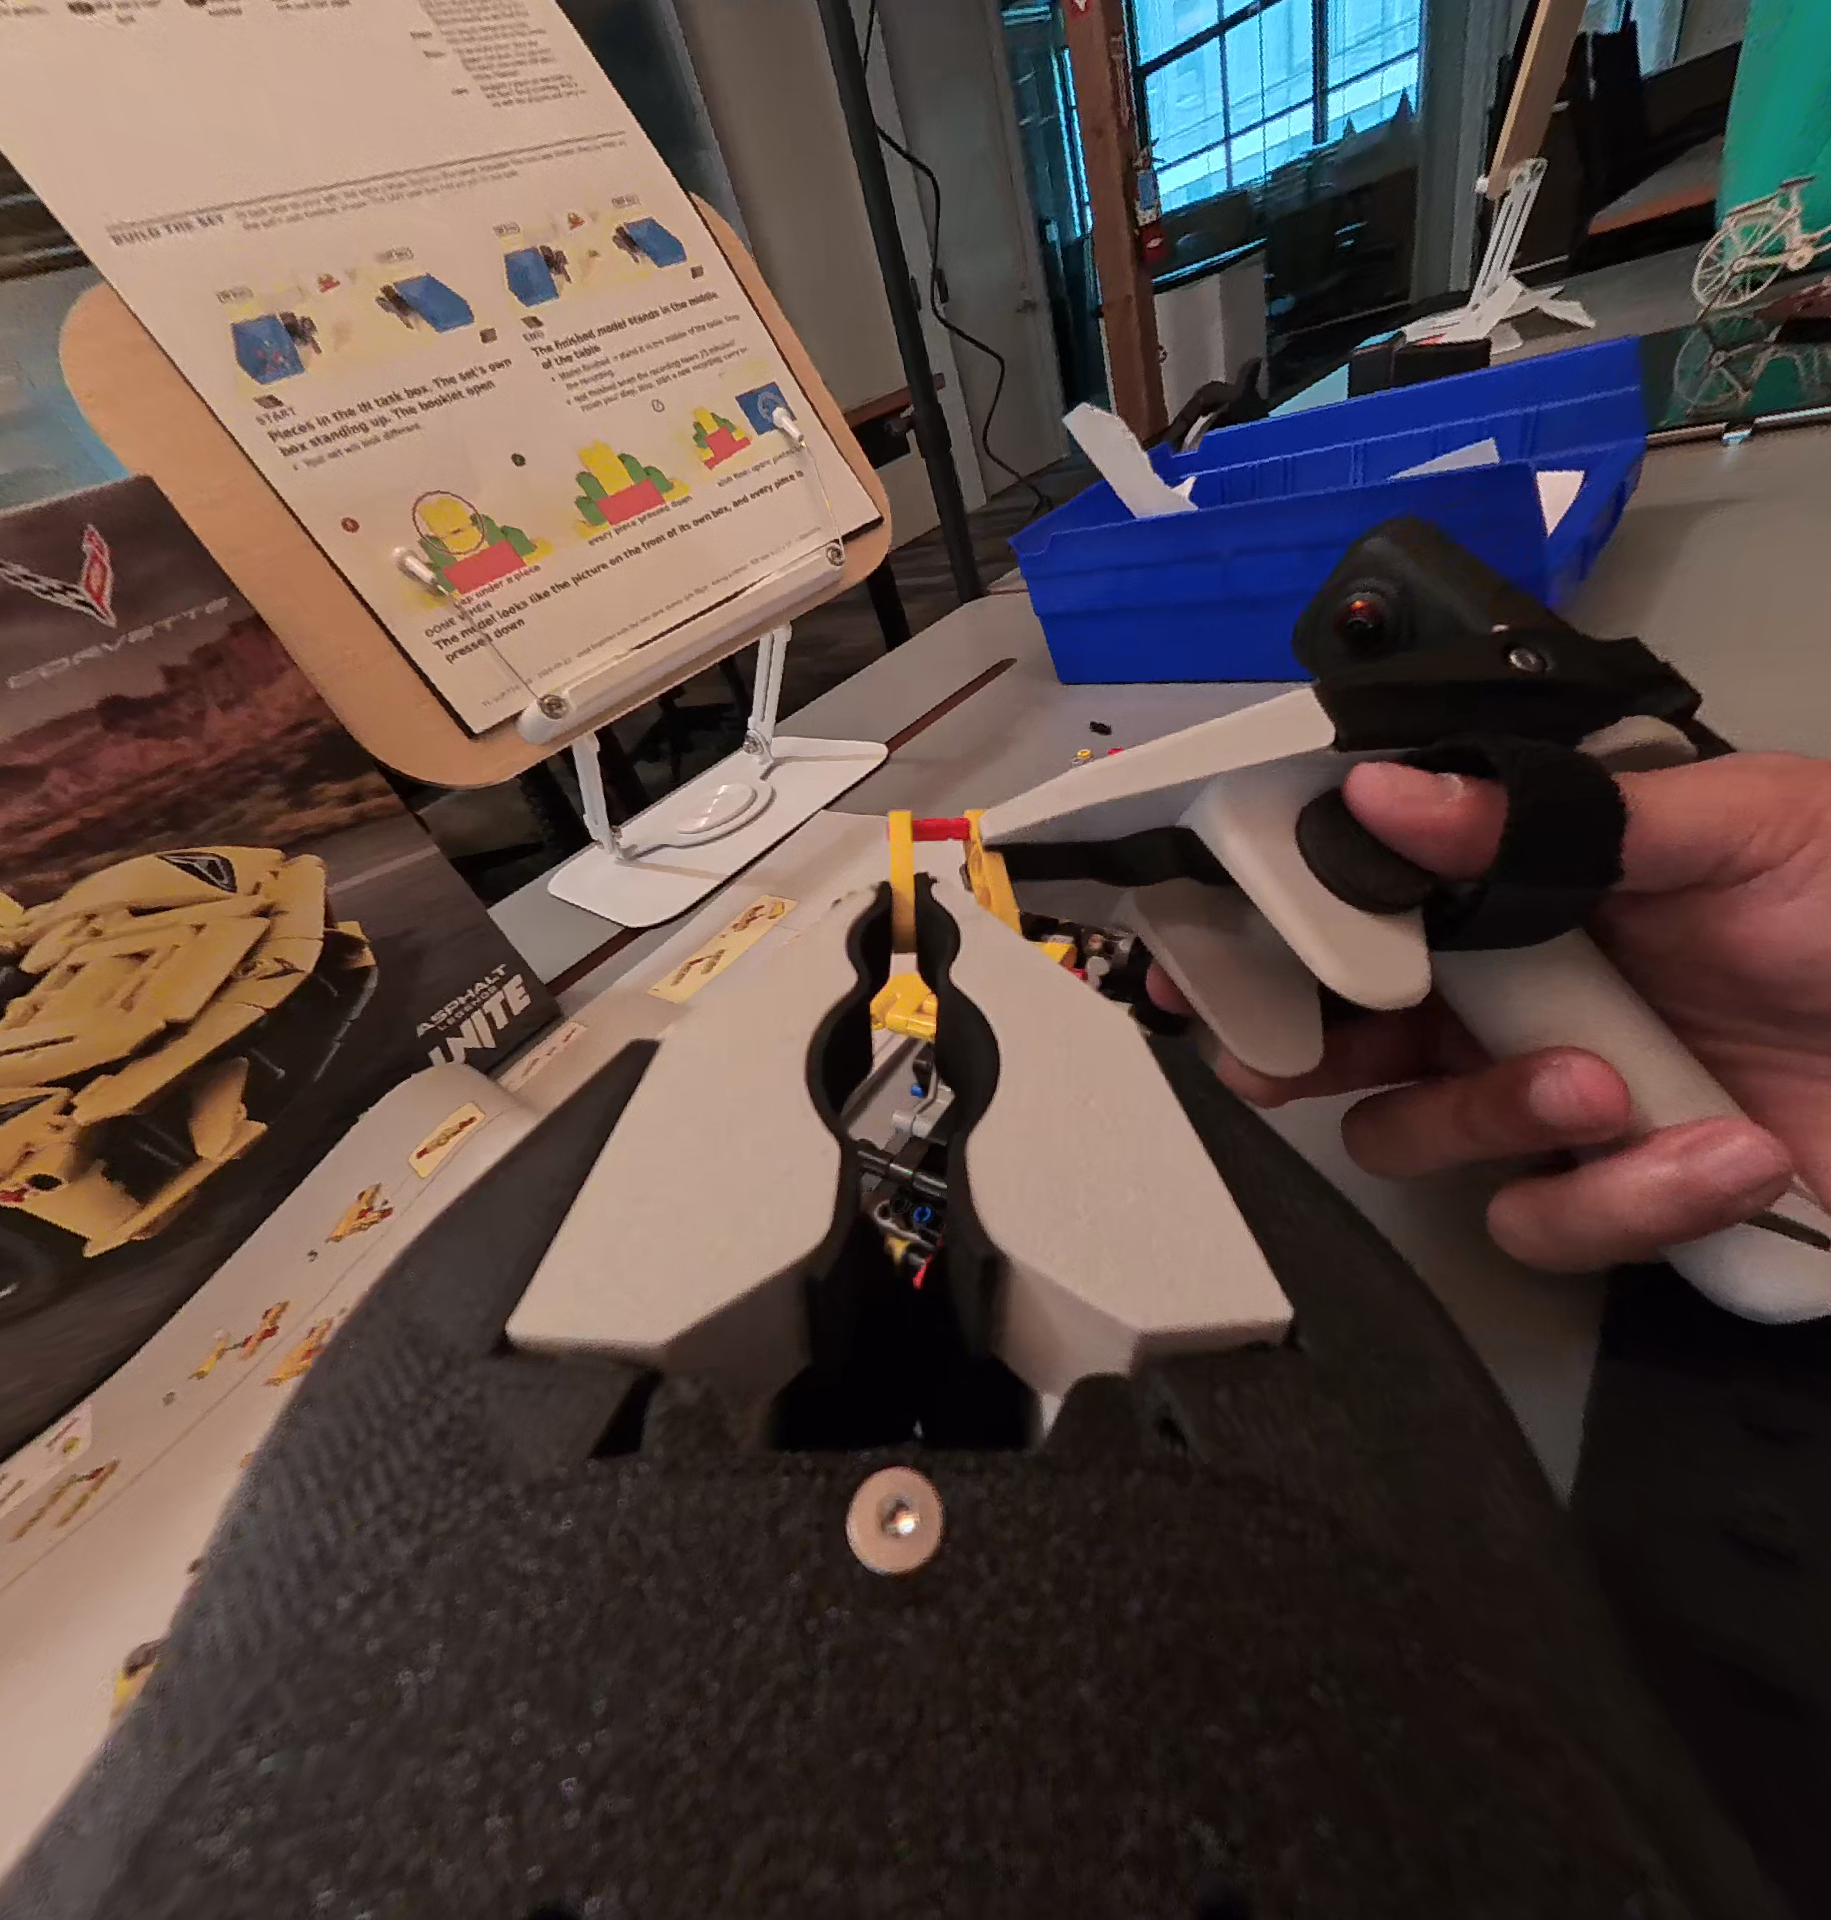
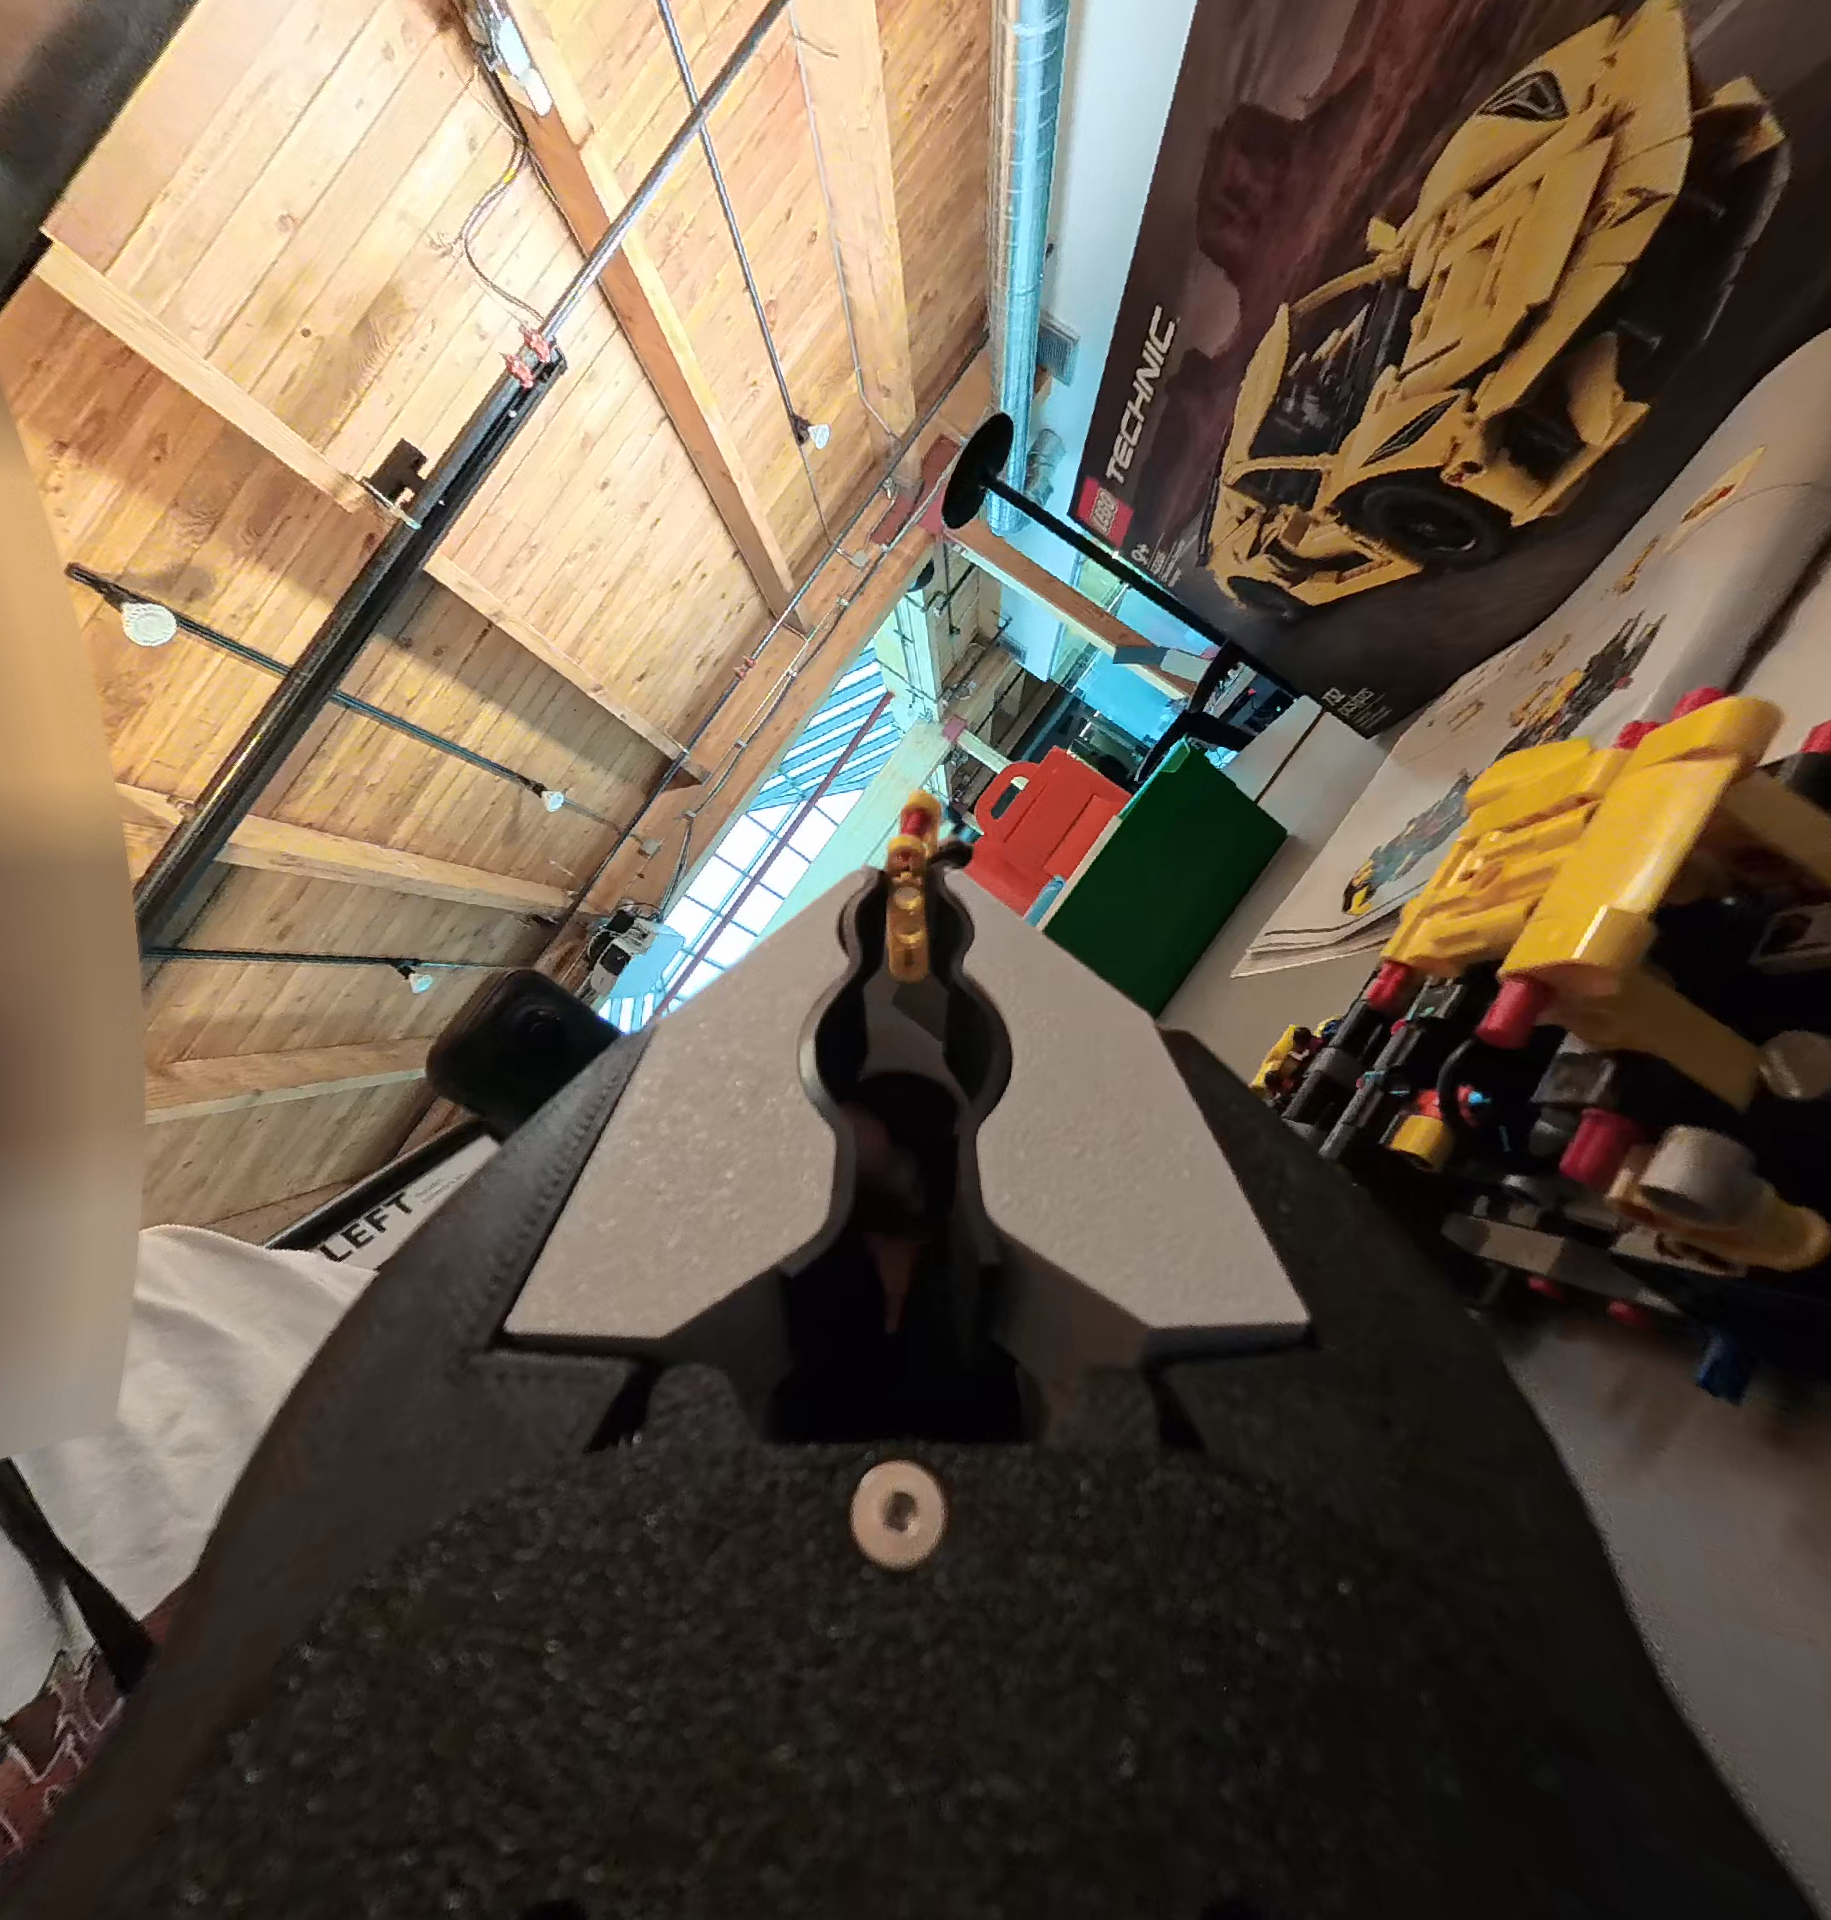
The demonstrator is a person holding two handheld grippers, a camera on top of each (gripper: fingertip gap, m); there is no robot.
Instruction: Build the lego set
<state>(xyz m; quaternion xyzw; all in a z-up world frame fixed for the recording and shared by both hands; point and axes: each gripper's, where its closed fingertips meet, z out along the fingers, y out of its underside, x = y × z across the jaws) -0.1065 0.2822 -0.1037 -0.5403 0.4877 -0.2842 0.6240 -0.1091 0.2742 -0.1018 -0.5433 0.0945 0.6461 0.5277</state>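
Observation:
My left gripper (image 1: 909, 912) is shut on a thin yellow lego piece (image 1: 900, 883). A short red axle (image 1: 940, 828) joins it to a second yellow piece (image 1: 991, 871) held at the tips of my right gripper (image 1: 982, 836), which a hand brings in from the right. In the right wrist view my right gripper (image 2: 908, 906) is shut on that small yellow piece (image 2: 905, 920), with the red axle end (image 2: 919, 821) above it. The partly built yellow and black car (image 2: 1576, 935) lies on the table beside it, and shows below both grippers in the left wrist view (image 1: 1082, 951).
The set's box (image 1: 163, 883) stands at the left with the open booklet (image 1: 371, 1195) in front of it. An instruction sheet on a white stand (image 1: 475, 364) is behind. A blue bin (image 1: 1306, 561) sits at the back right, with small loose parts (image 1: 1098, 727) near it. The grippers are tip to tip, or close to it.

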